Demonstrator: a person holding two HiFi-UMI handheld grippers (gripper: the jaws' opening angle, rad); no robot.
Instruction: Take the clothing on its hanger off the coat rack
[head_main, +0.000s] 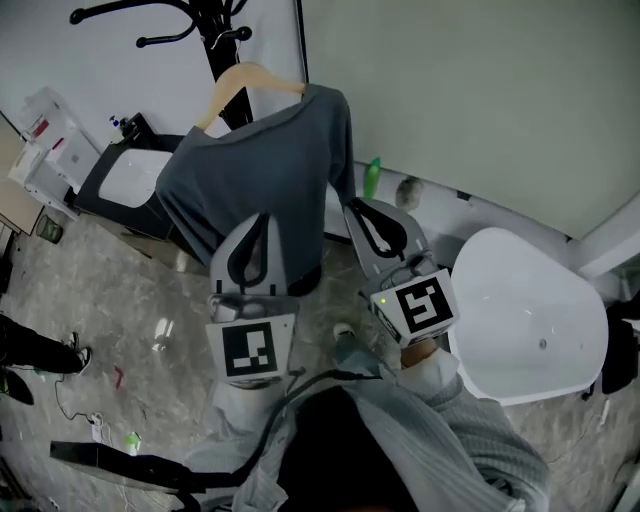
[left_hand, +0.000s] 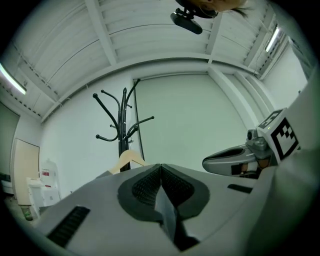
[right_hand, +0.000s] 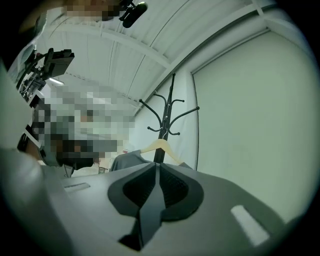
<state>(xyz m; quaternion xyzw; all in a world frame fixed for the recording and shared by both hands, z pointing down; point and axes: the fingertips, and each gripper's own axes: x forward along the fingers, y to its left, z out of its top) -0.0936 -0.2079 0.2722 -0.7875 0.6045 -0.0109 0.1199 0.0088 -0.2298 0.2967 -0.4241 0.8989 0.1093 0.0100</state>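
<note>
A grey-blue sweater (head_main: 262, 175) hangs on a wooden hanger (head_main: 245, 78) from the black coat rack (head_main: 215, 35) at the top of the head view. My left gripper (head_main: 260, 220) is shut and empty, its tip in front of the sweater's lower part. Beside the sweater's right sleeve, my right gripper (head_main: 355, 208) is also shut with nothing in it. The left gripper view looks up past the closed left gripper (left_hand: 160, 167) at the rack (left_hand: 122, 120) and hanger (left_hand: 129, 159). In the right gripper view the right gripper (right_hand: 156, 166) points at the hanger (right_hand: 160, 146) and sweater (right_hand: 127, 161).
A white rounded chair (head_main: 530, 320) stands at the right, close to my right gripper. A green bottle (head_main: 372, 178) sits by the wall behind the sweater. A black-framed white unit (head_main: 125, 175) and white boxes (head_main: 45, 150) stand at the left. A person's shoes (head_main: 40, 355) are at the far left.
</note>
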